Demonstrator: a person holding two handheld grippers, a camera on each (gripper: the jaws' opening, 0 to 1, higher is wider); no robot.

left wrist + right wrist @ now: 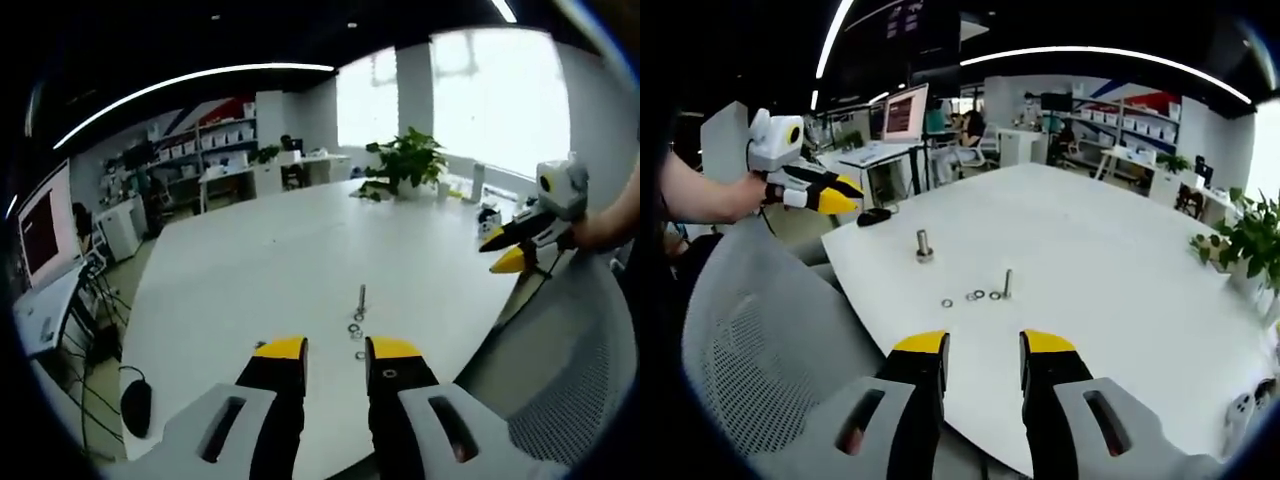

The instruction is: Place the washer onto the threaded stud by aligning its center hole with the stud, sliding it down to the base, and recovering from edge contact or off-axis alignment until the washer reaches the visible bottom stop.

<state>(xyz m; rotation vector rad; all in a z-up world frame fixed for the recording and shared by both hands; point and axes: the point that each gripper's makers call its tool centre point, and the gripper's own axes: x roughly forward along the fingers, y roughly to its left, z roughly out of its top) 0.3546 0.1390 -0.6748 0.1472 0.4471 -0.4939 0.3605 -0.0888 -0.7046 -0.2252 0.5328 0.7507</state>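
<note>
Near table [1120, 300] edge, washers [978, 295] beside stud [1007, 283], both grippers' fingers [925, 365] parted, empty.

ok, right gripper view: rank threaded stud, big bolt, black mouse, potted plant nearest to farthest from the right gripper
1. Threaded stud, just ahead of the right gripper, washers beside it.
2. Big bolt, ahead-left.
3. Black mouse, far-left table edge.
4. Potted plant, right side; close with the mouse, hard to call.

A wide white bench [250, 270] fills an office with bright windows [495, 95], a potted plant [405, 160], shelving [205, 140] and ceiling strip lights [190, 80].
</note>
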